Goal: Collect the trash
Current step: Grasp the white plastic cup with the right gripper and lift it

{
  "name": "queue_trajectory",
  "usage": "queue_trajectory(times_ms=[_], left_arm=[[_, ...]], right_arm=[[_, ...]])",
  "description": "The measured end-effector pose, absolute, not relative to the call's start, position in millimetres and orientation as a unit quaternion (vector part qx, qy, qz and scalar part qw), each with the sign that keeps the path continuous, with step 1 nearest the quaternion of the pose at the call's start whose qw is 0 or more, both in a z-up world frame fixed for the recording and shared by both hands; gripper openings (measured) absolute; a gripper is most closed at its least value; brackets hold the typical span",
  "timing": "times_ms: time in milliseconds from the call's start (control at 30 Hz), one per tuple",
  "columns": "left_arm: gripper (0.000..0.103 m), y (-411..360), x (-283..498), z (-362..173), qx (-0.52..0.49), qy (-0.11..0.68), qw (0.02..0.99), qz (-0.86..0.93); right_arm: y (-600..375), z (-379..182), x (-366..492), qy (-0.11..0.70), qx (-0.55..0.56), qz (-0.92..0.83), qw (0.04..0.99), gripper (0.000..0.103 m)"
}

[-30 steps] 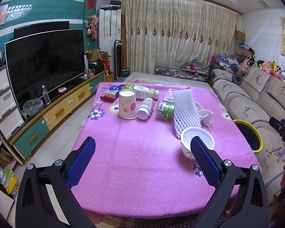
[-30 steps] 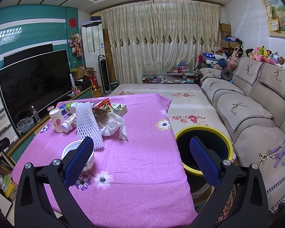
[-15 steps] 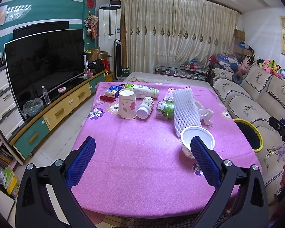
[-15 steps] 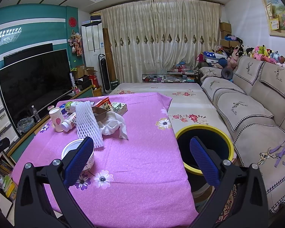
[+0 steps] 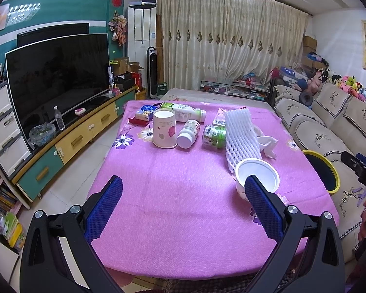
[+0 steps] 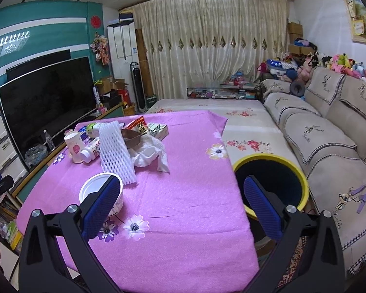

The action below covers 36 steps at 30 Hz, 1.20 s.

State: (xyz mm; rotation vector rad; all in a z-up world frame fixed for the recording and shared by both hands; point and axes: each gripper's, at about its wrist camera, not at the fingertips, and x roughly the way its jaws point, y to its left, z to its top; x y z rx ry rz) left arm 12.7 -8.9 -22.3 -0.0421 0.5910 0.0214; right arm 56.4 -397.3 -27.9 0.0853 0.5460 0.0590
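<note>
Trash lies on a table with a pink cloth (image 5: 183,195): a white cup (image 5: 257,174) near the right front, a white foam net (image 5: 241,138), crumpled tissue (image 5: 268,144), a green can (image 5: 213,136), a white pill bottle (image 5: 189,134), a tall paper cup (image 5: 164,131) and a green-and-white bottle (image 5: 183,114). A yellow-rimmed bin (image 6: 270,178) stands right of the table. My left gripper (image 5: 183,207) is open and empty over the table's front. My right gripper (image 6: 180,204) is open and empty, the white cup (image 6: 100,193) behind its left finger.
A TV (image 5: 56,78) on a low cabinet stands to the left. A sofa (image 6: 329,134) runs along the right. A snack bag (image 6: 139,127), a brown tray (image 6: 130,136) and a small box (image 6: 158,129) lie behind the net.
</note>
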Motion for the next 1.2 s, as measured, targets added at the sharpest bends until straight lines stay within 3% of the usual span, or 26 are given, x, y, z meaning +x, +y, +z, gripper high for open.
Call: queue_trajectory(times_ms=[167, 467, 533, 767, 867, 1200], left_arm=[[0.099, -7, 20, -30, -0.019, 0.295, 0.955, 0.011], [0.099, -2, 41, -46, -0.011, 0.301, 0.953, 0.019], [0.099, 0, 46, -50, -0.008, 0.302, 0.953, 0.019], [0.099, 4, 60, -63, -0.007, 0.310, 0.951, 0.018], [0.099, 7, 64, -66, -0.011, 0.314, 0.949, 0.017], [0.099, 4, 74, -79, -0.013, 0.329, 0.944, 0.007]], right_arm=[[-376, -45, 92, 0.316, 0.031, 0.067, 0.946, 0.093], [-319, -84, 148, 0.392, 0.021, 0.129, 0.910, 0.042], [-313, -91, 158, 0.407, 0.029, 0.132, 0.903, 0.035], [-294, -110, 173, 0.439, 0.031, 0.141, 0.887, 0.032], [-291, -118, 176, 0.449, 0.033, 0.143, 0.881, 0.010], [-311, -100, 167, 0.426, 0.051, 0.147, 0.891, 0.007]])
